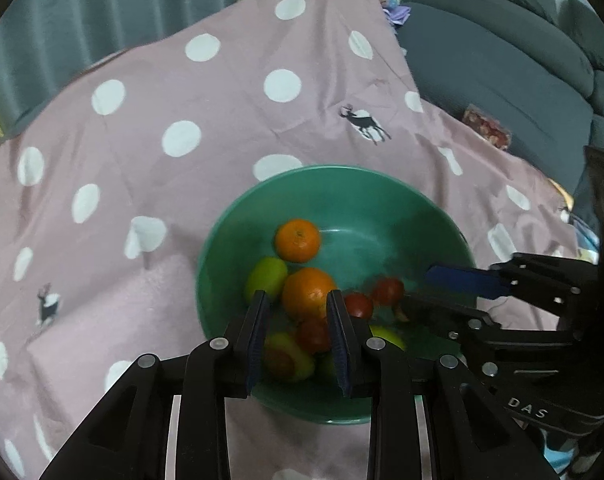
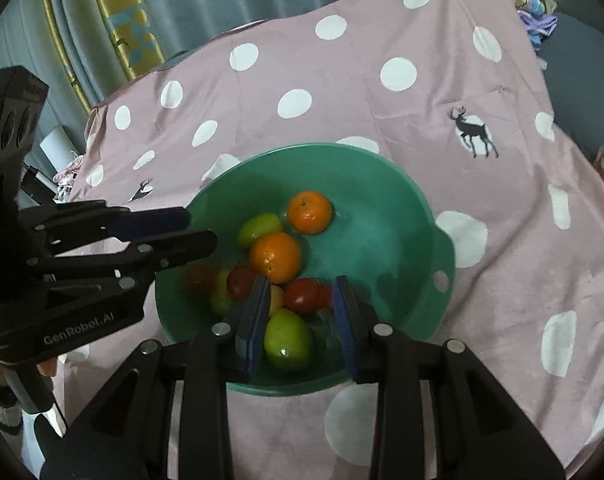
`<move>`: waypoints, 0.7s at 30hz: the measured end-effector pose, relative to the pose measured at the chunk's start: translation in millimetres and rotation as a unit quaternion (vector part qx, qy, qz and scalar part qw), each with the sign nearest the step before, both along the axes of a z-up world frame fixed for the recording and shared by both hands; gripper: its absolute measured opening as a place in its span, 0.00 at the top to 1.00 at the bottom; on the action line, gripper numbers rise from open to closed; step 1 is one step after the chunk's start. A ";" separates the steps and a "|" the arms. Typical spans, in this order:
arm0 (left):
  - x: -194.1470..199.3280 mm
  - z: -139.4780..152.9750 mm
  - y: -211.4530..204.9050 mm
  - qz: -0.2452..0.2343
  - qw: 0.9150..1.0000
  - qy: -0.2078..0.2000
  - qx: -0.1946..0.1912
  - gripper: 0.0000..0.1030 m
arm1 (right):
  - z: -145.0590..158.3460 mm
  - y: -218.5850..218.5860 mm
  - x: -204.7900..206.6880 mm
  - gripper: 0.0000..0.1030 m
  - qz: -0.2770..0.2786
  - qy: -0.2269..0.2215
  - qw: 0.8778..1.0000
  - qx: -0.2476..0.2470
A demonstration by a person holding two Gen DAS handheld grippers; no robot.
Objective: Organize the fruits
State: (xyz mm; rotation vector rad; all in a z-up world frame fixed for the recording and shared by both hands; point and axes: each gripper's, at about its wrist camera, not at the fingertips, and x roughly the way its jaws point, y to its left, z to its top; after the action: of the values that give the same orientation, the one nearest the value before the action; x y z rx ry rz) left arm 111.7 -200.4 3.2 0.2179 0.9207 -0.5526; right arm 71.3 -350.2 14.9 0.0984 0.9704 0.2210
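Green plastic bowl (image 1: pixel 341 184) on the pink dotted cloth (image 1: pixel 182 100) holds every fruit. From the left wrist, the left gripper (image 1: pixel 298 300) hangs over the near rim, jaws apart and empty, an orange (image 1: pixel 307 292) beyond the gap; the right gripper (image 1: pixel 433 284) reaches in from the right. From the right wrist, the right gripper (image 2: pixel 302 286) stands parted, gripping nothing, over a green fruit (image 2: pixel 288 338) and a red one (image 2: pixel 302 296). Only this view shows the bowl's pierced handle (image 2: pixel 441 280).
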 end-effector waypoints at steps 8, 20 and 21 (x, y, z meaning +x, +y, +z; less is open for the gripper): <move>-9.8 33.3 27.5 0.062 0.998 -0.029 0.004 0.03 | 35.2 -1.5 -18.9 0.09 -0.020 -0.011 0.998 -0.054; -39.2 81.8 37.5 0.080 0.995 -0.057 -0.010 0.02 | 78.5 6.8 -52.3 0.06 0.020 -0.038 0.997 -0.069; -41.1 84.7 36.9 0.081 0.995 -0.060 -0.011 0.02 | 80.2 7.8 -53.4 0.05 0.020 -0.040 0.997 -0.069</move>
State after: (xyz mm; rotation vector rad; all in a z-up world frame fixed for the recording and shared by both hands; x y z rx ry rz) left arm 70.5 -163.5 87.9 0.1533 0.8066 -0.3945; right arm 17.9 -342.4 95.1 -0.0568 0.9059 0.1918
